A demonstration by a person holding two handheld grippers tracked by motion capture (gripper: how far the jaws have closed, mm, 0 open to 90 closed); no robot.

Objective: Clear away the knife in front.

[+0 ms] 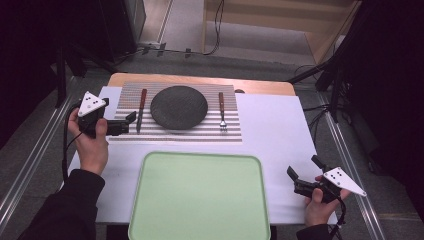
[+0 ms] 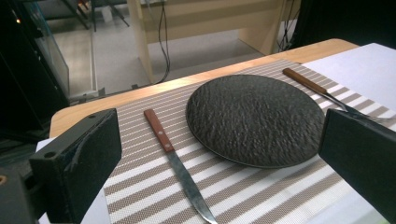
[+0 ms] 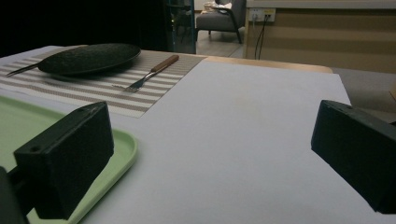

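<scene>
Three pieces sit on the striped placemat (image 1: 175,134), and I'm using the dark round plate (image 1: 179,107) as my landmark: it lies flat at the mat's centre. Knife (image 1: 141,109) lies just left of the plate, wooden handle toward the far edge, blade toward me, not touching the plate as far as I can see in the left gripper view. Fork (image 1: 221,111) lies just right of the plate, same orientation, tines toward me. Left gripper (image 1: 131,122) is near the plate's left side, low beside the knife's blade end, pointing right toward the plate; jaws are spread wide with nothing between them, and its own view frames the knife (image 2: 180,168) and plate (image 2: 254,119) in the gap, fork handle (image 2: 306,83) beyond the plate. I can't tell whether a jaw touches the mat. Right gripper (image 1: 304,172) is well apart from the plate, off to its near right over the white sheet (image 1: 272,130), jaws also wide and holding nothing; from its view the plate (image 3: 88,58) and fork (image 3: 152,73) are far off at upper left. Green tray (image 1: 200,200) lies on my side of the plate, just below the mat, bare; its corner (image 3: 119,140) shows beside the right gripper's jaw. Each gripper is held in a hand, dark sleeves at my edge.
</scene>
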